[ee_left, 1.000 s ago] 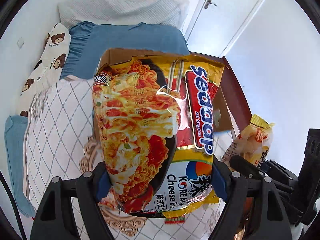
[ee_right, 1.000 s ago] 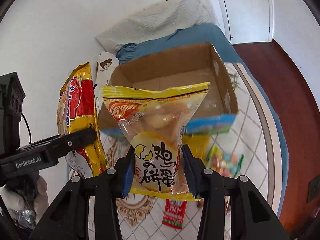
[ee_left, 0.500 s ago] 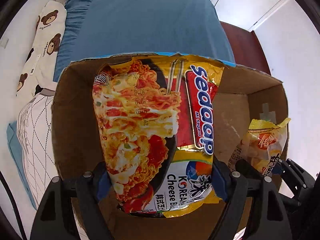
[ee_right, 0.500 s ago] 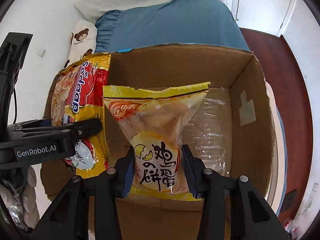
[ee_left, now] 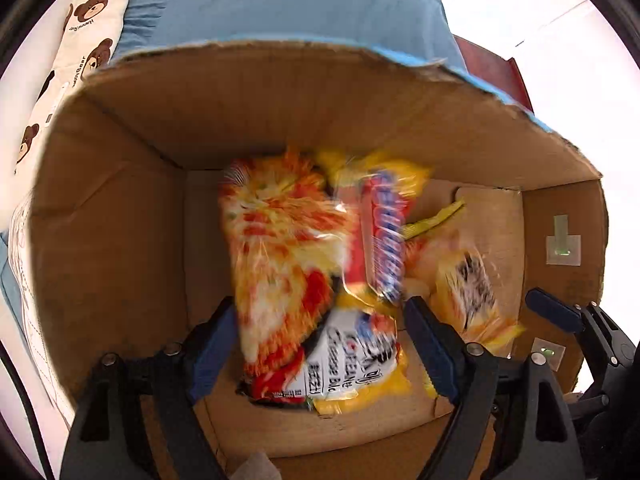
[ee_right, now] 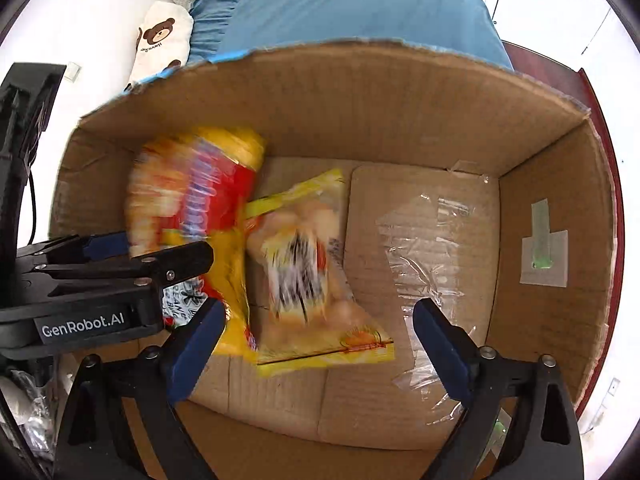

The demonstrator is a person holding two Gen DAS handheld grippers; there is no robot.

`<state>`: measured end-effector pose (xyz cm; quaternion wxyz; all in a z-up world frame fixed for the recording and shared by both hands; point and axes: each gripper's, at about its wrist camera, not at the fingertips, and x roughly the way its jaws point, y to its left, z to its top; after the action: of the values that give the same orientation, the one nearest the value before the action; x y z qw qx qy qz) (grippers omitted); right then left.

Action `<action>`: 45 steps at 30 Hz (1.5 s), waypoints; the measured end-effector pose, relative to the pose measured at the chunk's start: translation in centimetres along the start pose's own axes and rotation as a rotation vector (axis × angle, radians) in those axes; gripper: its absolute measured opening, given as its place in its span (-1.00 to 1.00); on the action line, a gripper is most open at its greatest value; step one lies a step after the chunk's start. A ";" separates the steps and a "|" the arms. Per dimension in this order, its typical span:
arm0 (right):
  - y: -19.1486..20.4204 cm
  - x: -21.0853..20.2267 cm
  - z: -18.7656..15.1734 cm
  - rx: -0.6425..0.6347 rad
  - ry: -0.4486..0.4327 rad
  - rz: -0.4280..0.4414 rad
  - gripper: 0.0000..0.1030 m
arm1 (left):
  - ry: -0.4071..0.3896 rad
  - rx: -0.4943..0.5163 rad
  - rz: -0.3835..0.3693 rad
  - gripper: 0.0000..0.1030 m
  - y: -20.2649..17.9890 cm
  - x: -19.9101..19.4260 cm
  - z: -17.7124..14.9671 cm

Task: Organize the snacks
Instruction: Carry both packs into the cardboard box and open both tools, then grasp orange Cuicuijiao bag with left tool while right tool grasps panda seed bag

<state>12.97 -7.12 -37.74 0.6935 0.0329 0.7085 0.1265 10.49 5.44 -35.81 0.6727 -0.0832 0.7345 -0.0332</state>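
the cardboard box [ee_right: 400, 92] floor lies bare on its right half, beside loose clear tape [ee_right: 432, 248]. the noodle packet [ee_right: 192, 192] and egg-biscuit bag [ee_right: 308, 264], both blurred, seemingly fill the left; box walls hem every side.

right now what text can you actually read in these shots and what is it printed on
"GenRobot.AI": on the left tool's black body, seen in the right wrist view.
"Cheese": on the noodle packet, partly legible; its brand lettering is motion-blurred.
Black characters on the egg biscuit bag: blurred, unreadable.
Writing on the bear pillow: too small.
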 end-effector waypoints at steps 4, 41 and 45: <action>0.2 -1.9 -1.2 0.022 -0.038 -0.018 0.88 | -0.042 0.004 -0.008 0.69 -0.2 -1.5 -0.6; 4.0 -19.3 -24.0 0.134 -0.473 0.036 0.88 | -0.583 0.038 0.081 0.69 -0.4 -17.2 -25.7; 4.1 -16.2 -27.6 0.191 -0.391 0.101 0.88 | -0.541 0.009 0.117 0.69 2.1 -15.4 -29.3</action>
<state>-14.34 -10.47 -20.88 0.8041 0.1575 0.5670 0.0845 -17.53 8.27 -18.33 0.8456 -0.0434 0.5314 0.0256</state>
